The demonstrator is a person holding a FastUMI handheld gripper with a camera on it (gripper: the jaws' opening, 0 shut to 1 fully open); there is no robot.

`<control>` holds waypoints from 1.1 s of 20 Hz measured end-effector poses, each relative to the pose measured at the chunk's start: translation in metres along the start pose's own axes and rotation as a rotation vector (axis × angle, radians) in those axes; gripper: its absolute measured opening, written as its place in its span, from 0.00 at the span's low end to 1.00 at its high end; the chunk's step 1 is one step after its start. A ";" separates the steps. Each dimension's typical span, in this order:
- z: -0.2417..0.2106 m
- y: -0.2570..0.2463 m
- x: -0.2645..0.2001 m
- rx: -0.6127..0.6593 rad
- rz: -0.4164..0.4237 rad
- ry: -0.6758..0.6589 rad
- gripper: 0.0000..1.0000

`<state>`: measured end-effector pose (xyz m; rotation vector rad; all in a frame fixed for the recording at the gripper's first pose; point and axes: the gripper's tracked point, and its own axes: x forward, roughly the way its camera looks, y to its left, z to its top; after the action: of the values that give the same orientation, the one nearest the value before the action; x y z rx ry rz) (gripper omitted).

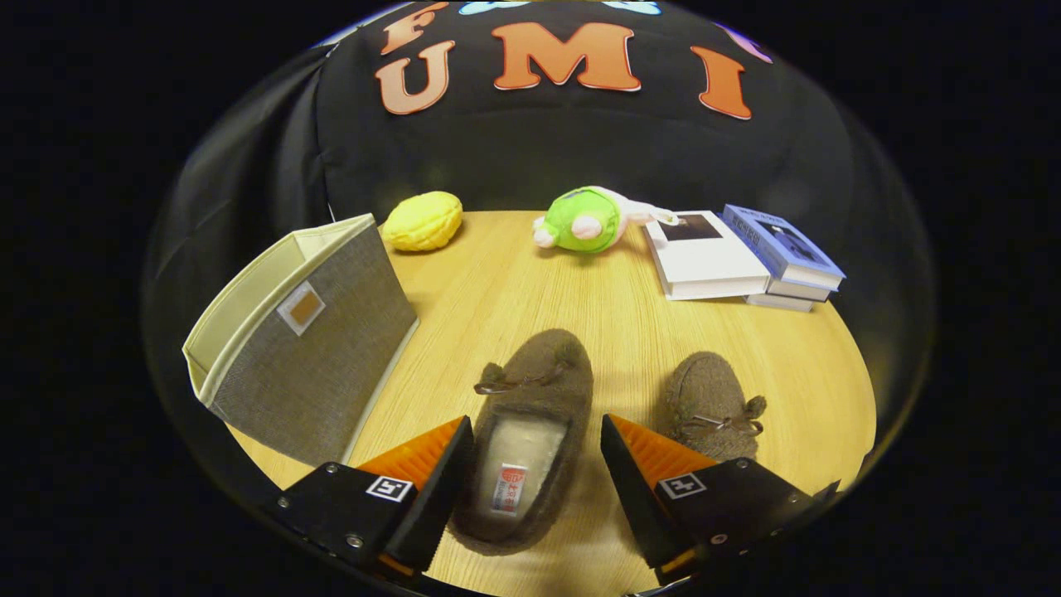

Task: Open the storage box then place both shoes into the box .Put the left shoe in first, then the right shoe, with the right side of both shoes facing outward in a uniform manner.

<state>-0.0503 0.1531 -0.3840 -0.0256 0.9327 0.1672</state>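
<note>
- Hidden/cut off: the second slipper (711,404) is partly covered at its heel end by the right-hand finger; only its toe, bow and pom-pom show. The heel of the nearer slipper (524,444) runs down between the finger bases. The storage box (302,336) shows one grey fabric side with a small patch and a strip of pale lining along the rim; whether its top is open I cannot tell from this angle.
- Hard to make out: the tag on the nearer slipper's insole is too small to make out.
- Surroundings: light wooden table (514,282). At its far edge, upper centre of the frame, a yellow plush (423,220) and a green and pink plush toy (590,219). Upper right, a stack of books (742,257), the white one touching the toy's pale end.
- Obstruction: the box stands at centre left, just beside the left finger and near the nearer slipper's toe, not touching it.
- Gripper (536,460): fingers spread wide, one on each side of the nearer slipper's opening, at lower centre; contact with its sides is not clear.
- The brown slippers lie side by side, toes pointing away, the second one right of the fingers.
</note>
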 end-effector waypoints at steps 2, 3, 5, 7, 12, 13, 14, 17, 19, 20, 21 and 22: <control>-0.008 -0.005 0.014 0.021 -0.012 0.029 0.89; -0.011 -0.010 0.022 0.023 -0.028 0.036 0.85; -0.013 -0.017 0.036 0.032 -0.062 0.039 0.76; -0.014 -0.019 0.047 0.047 -0.073 0.038 0.62; -0.012 -0.025 0.053 0.109 -0.091 0.019 0.19; -0.012 -0.026 0.053 0.121 -0.088 0.021 0.07; -0.011 -0.024 0.051 0.131 -0.080 0.023 0.05; 0.000 -0.008 0.040 0.174 -0.033 0.004 0.04; 0.012 0.002 0.029 0.181 -0.008 -0.020 0.04; 0.021 0.010 0.022 0.197 0.019 -0.038 0.04; 0.031 0.019 0.012 0.212 0.046 -0.054 0.04; 0.041 0.028 0.004 0.224 0.070 -0.066 0.04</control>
<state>-0.0198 0.1854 -0.3611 0.2190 0.8821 0.1271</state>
